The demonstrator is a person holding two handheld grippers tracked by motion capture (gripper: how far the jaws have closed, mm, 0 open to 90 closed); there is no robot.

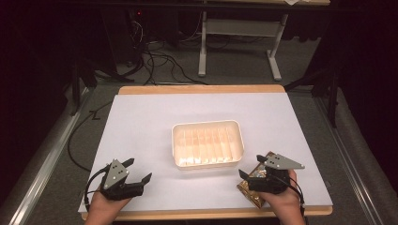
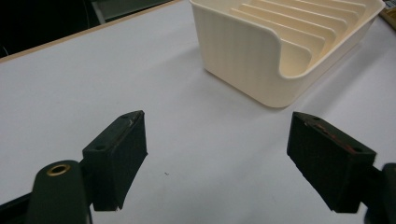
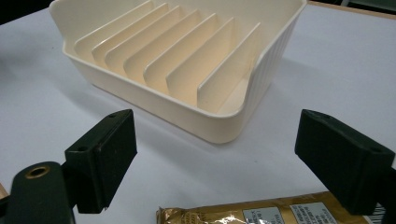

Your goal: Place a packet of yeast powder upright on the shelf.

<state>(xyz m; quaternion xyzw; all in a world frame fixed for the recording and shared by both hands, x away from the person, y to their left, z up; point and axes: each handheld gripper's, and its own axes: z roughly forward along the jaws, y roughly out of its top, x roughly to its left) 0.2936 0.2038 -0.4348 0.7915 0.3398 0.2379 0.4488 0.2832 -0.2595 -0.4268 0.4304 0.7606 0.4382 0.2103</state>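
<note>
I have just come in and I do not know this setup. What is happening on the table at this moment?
A person holds a gripper in each hand at a white table. Both are open and hold nothing. The left gripper hovers over bare table. The right gripper is above a gold packet. A cream tray with dividers sits between them, with nothing in its slots.

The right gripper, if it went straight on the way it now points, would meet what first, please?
Probably the gold packet just under the open right gripper, if it runs low; above that, the cream divider tray's near wall. Depth is unclear.
</note>
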